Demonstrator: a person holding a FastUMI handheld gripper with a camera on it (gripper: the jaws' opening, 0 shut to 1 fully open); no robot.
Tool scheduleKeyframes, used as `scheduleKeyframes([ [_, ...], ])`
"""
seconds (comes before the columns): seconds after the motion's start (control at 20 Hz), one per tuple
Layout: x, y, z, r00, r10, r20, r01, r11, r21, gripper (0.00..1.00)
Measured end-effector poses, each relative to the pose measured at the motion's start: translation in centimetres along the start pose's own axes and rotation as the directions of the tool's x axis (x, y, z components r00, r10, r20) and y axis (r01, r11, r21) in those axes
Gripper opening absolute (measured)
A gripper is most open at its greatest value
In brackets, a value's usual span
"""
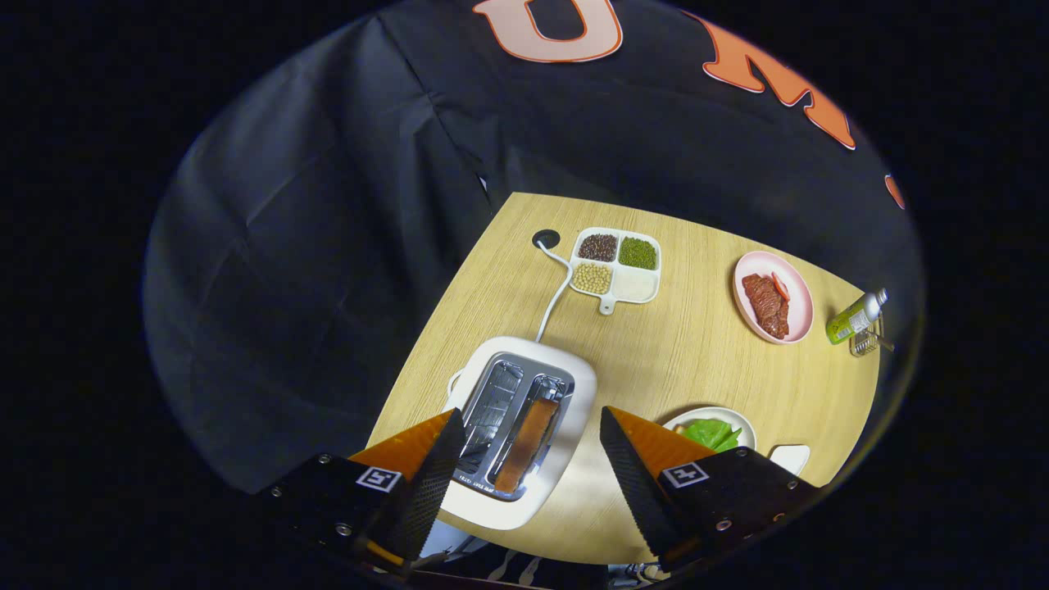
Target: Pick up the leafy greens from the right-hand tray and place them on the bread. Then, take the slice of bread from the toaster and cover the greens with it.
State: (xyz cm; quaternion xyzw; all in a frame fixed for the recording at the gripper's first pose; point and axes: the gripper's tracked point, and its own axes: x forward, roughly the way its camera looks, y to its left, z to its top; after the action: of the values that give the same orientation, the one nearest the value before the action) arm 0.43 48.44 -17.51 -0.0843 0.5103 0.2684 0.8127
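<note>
Gripper view: claw (524,459) spread wide, empty, above the surface (656,360). Toaster (574,393) between its fingers, bread slice (524,447) in one slot. Leafy greens (711,433) in tray (697,416) just beyond right finger.

You'll find nothing you can read here. The square coded markers on the gripper (524,459) carry no legible characters, and the print on the toaster's (524,426) front edge is too small to make out.
</note>
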Motion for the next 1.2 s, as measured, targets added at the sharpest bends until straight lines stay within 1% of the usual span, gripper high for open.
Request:
scheduleKeyframes([
  [0.15,1.0,0.1,-0.9,1.0,-0.009,-0.024,0.009,1.0,0.011,0.96],
  [0.25,1.7,0.3,-1.2,0.999,-0.005,-0.04,0.006,1.0,0.022,0.88],
  [0.3,2.0,0.2,-1.5,0.999,-0.01,-0.048,0.011,1.0,0.023,0.8],
  [0.35,2.3,0.1,-1.8,0.998,-0.013,-0.055,0.014,1.0,0.025,0.75],
  [0.4,2.4,0.3,-1.9,0.998,-0.011,-0.06,0.013,0.999,0.03,0.67],
  [0.6,3.1,-0.1,-2.9,0.996,-0.025,-0.081,0.028,0.999,0.03,0.42],
  [0.7,2.9,0.0,-2.8,0.997,-0.029,-0.078,0.032,0.999,0.038,0.25],
  [0.8,3.0,-0.2,-2.5,0.997,-0.042,-0.058,0.045,0.998,0.05,0.15],
  [0.9,2.6,-0.1,-2.4,0.998,-0.038,-0.047,0.042,0.997,0.069,0.1],
  [1.0,2.0,-0.1,-2.2,0.999,-0.032,-0.038,0.035,0.996,0.087,0.08],
  [1.2,0.2,0.3,-1.3,1.0,-0.003,-0.003,0.003,0.997,0.078,0.08],
])
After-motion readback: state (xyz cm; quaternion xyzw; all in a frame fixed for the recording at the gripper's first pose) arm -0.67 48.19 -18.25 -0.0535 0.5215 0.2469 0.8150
